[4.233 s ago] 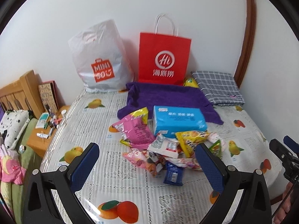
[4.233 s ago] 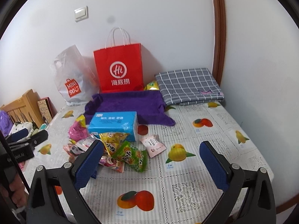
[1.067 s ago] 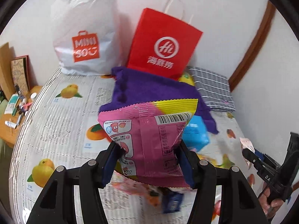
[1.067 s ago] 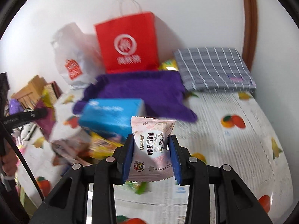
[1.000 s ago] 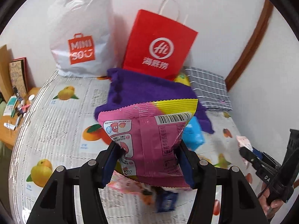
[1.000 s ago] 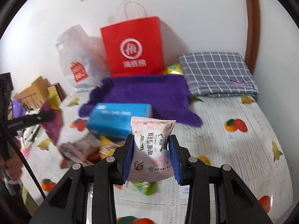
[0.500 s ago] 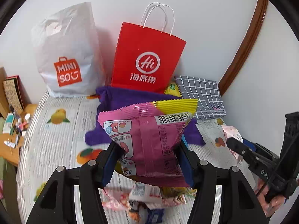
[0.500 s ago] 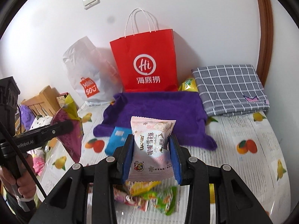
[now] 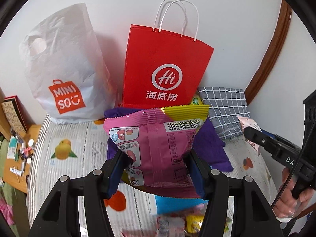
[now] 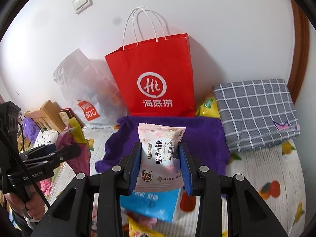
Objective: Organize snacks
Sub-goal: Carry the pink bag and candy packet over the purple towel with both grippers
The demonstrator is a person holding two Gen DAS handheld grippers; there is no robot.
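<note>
Above the fruit-print bed cover (image 9: 65,138), the left gripper (image 9: 156,167) clamps a pink and yellow snack bag (image 9: 158,144) between narrowly set blue pads. Beside it, the right gripper (image 10: 160,165) pinches a pale pink snack packet (image 10: 160,156), jaws closer still. Both packets hang before the upright red paper bag (image 9: 164,67), over the purple towel (image 10: 197,138). Blurred loose snacks (image 9: 177,223) lie below.
</note>
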